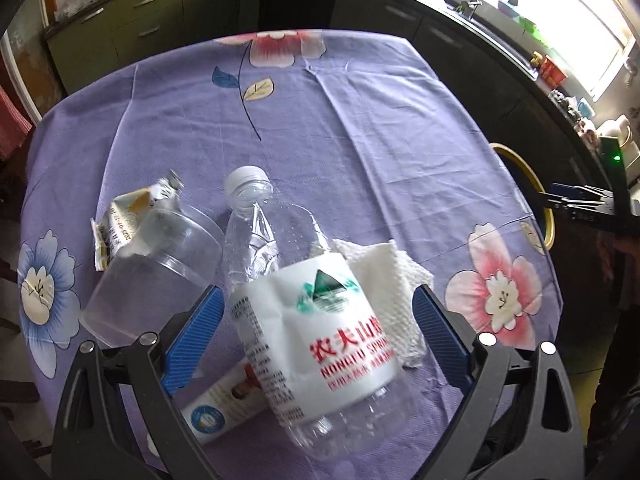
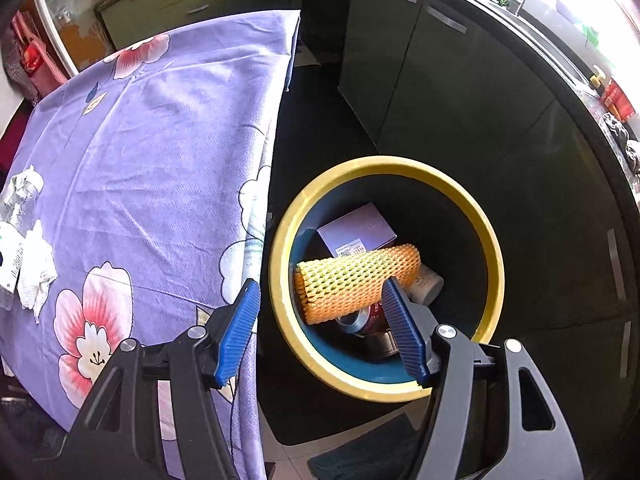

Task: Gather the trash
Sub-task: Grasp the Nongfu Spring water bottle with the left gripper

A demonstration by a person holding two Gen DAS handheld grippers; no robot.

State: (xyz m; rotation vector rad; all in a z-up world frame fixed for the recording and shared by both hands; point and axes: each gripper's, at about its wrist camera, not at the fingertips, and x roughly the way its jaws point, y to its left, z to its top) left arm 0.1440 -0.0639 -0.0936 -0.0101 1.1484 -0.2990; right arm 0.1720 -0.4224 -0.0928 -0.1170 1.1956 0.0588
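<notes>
A: From the left wrist we see our left gripper point(image 1: 318, 336) with its blue pads spread wide above the purple flowered tablecloth point(image 1: 360, 132). The crushed water bottle point(image 1: 304, 304) lies between the pads, but neither pad presses on it, so nothing is gripped.

B: Beside it to the left we find a clear glass bottle point(image 1: 156, 264) on its side, with a torn paper wrapper point(image 1: 124, 216) at its neck. A white paper towel point(image 1: 392, 292) sits under and behind the water bottle, and a small tube point(image 1: 224, 408) pokes out beneath it.

A: From the right wrist, our right gripper point(image 2: 320, 332) hangs over the yellow-rimmed bin point(image 2: 280, 256) on the floor, just beside the table edge. Its jaws stand apart and hold nothing.

B: Inside the bin we make out a yellow-orange foam net sleeve point(image 2: 356, 280), a purple box point(image 2: 356, 228), a can point(image 2: 360, 318) and a small jar point(image 2: 428, 282). At the left edge we still catch the paper towel on the cloth.
</notes>
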